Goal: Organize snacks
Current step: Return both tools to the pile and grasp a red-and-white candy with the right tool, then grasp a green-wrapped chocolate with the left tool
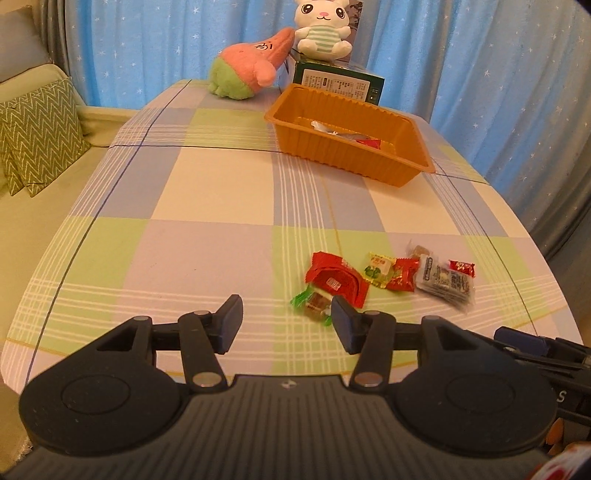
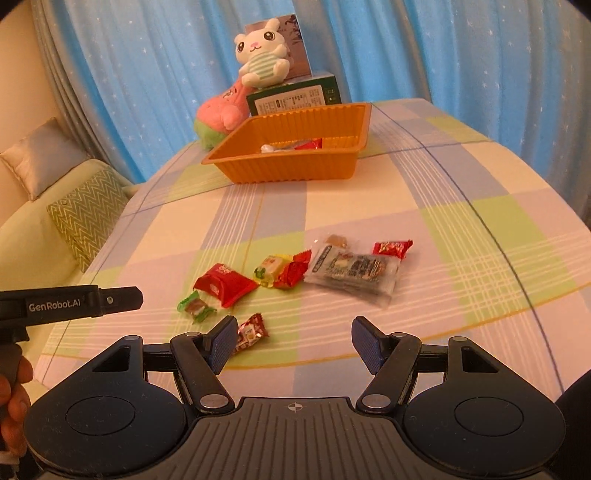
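I see one ribbed orange plastic tray [image 1: 388, 162] toward the far side of the checked tabletop [image 1: 207, 206]. A few wrappers lie in it: a white crinkled one [image 2: 271, 148], a red one [image 2: 312, 143], and some silvery foil between them that I cannot count for certain.

The loose snacks lie on the near part of the tabletop, well apart from the tray. I count eight: one large red foil packet [image 2: 223, 282], one green-ended sweet with a brown middle [image 2: 195, 306], one small red-and-white patterned sweet [image 2: 251, 332], one yellow-and-green wrapped sweet [image 2: 269, 269], one crumpled red sweet [image 2: 293, 271], one clear flat packet with dark print [image 2: 354, 273], one small red sweet beyond it [image 2: 391, 247], and one clear wrapper with a brown piece [image 2: 338, 240].

My left tongs [image 1: 286, 321] stand partly open with nothing between them; the green-ended sweet sits just past their right-hand finger. My right tongs [image 2: 293, 341] stand wide open and bare too, with the patterned sweet right beside their left-hand finger.

Behind the tray I see two plush toys: one pink-and-green star-shaped toy [image 1: 247, 70] on the tabletop and one white rabbit [image 1: 323, 27] seated on a green printed box [image 1: 338, 83].
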The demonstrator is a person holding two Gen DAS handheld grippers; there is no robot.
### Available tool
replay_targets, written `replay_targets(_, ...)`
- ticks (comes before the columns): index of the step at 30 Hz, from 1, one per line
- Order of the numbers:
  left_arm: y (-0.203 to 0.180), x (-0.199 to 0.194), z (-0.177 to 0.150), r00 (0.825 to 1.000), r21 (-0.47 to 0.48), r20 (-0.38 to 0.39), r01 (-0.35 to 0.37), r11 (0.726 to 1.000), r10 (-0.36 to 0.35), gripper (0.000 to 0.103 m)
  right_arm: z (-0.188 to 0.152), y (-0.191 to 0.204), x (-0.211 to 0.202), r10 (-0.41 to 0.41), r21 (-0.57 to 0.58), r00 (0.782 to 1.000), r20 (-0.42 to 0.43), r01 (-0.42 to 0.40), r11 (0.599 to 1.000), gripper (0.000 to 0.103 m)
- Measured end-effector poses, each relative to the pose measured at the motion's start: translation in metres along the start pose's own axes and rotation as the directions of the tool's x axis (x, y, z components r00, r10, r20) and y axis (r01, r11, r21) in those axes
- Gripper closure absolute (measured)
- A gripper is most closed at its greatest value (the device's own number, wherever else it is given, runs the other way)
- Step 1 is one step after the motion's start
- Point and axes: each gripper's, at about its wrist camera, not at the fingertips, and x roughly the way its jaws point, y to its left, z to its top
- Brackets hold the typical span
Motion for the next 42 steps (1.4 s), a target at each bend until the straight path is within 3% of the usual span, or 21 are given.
replay_targets(9,0.012,0.002,-0.001,1.000,-0.015,-0.014,-0.022,1.000,0.022,0.051,-0.009,0.012,0.020,0.044,0.068,0.998,-0.049,-0.041,0.997,0.036)
replay_targets(12,0.018,0.006,0.001,1.000,-0.025,-0.017,-0.021,0.999,0.020,0.051,-0.011,0.015,0.033,0.056,0.090,0.996,-0.067,-0.049,0.995,0.046)
replay_targets(19,0.030,0.017,0.006,0.999,-0.049,-0.027,-0.028,0.998,0.027,0.051,-0.010,0.026,0.065,0.074,0.140,0.993,-0.089,-0.061,0.988,0.054)
replay_targets(23,0.032,0.022,0.008,0.999,-0.054,-0.032,-0.025,0.998,0.024,0.051,-0.005,0.036,0.076,0.032,0.100,0.997,-0.068,-0.025,0.995,0.056)
replay_targets(27,0.032,0.026,0.008,0.999,-0.051,-0.036,-0.021,0.998,0.019,0.051,-0.006,0.053,0.085,-0.042,-0.053,0.997,-0.065,0.039,0.998,0.068)
replay_targets(32,0.031,0.032,0.009,0.999,-0.049,-0.044,-0.013,0.999,0.011,0.051,-0.018,0.062,0.086,-0.090,-0.233,0.995,-0.041,0.078,0.969,0.080)
replay_targets(42,0.006,0.048,-0.001,0.995,-0.034,-0.078,0.051,0.998,-0.054,0.051,-0.009,0.019,0.063,-0.118,-0.149,0.993,-0.009,0.116,0.982,0.081)
